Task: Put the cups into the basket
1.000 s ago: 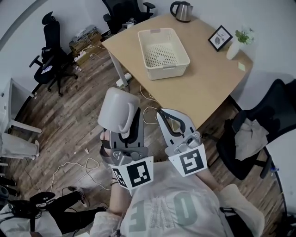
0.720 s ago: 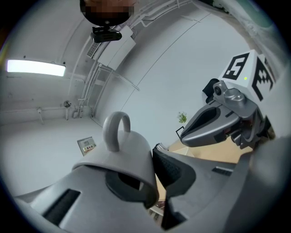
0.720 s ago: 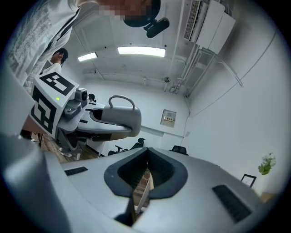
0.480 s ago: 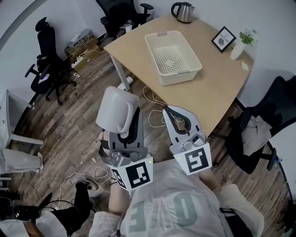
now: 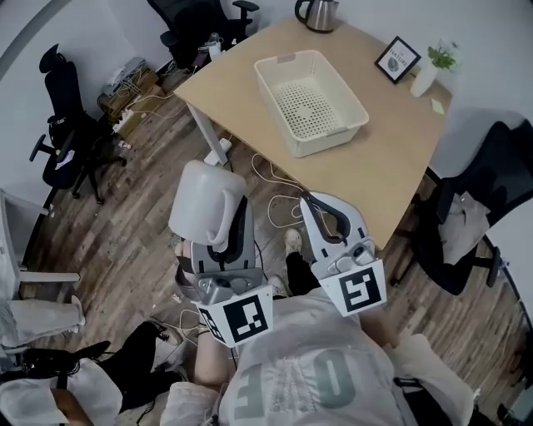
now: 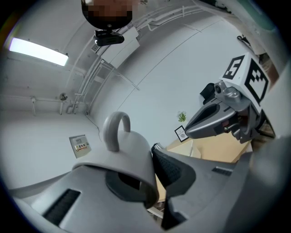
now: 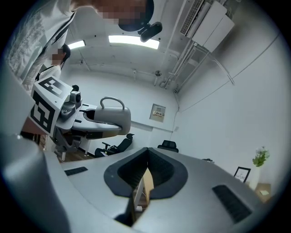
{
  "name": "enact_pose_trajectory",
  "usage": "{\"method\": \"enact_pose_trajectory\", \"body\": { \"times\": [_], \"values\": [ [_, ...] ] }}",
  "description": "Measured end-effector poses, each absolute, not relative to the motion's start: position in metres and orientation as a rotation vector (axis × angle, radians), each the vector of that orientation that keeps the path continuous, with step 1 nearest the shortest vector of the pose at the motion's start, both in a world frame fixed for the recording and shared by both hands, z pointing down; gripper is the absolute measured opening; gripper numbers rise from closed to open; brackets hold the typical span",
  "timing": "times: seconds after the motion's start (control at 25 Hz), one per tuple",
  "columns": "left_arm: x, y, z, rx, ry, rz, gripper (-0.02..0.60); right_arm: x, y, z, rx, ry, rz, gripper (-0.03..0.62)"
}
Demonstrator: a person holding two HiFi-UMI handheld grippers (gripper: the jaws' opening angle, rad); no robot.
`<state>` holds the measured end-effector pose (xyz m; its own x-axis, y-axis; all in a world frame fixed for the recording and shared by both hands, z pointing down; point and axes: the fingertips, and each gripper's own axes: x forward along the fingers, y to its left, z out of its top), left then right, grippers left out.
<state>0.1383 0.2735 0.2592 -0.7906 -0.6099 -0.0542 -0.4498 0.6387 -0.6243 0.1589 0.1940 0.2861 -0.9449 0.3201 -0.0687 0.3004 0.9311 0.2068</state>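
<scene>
My left gripper (image 5: 218, 218) is shut on a grey mug (image 5: 203, 202), held upside down with its handle on the near side, over the wooden floor short of the table. The left gripper view shows the mug (image 6: 119, 154) clamped at its rim between the jaws. My right gripper (image 5: 326, 218) is shut with nothing in it, beside the left one near the table's front edge; its jaws meet in the right gripper view (image 7: 146, 160). The cream perforated basket (image 5: 279, 71) stands empty on the wooden table (image 5: 383, 133), well ahead of both grippers.
On the table's far side are a kettle (image 5: 315, 14), a framed picture (image 5: 397, 59) and a small potted plant (image 5: 431, 69). Black office chairs (image 5: 62, 137) stand at the left, another chair (image 5: 466, 225) at the right. Cables lie on the floor (image 5: 125, 225).
The view has shifted a little closer to the table; the basket sits slightly nearer. Both grippers keep their pose, the left still holding the mug.
</scene>
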Motion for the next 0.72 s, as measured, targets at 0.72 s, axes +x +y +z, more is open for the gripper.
{"method": "enact_pose_trajectory", "body": {
  "times": [0.72],
  "values": [
    [-0.067,0.171,0.242,-0.939,2.486,-0.865,0.060,-0.032,0.080,0.266,0.253,2.949,0.304,-0.002]
  ]
}}
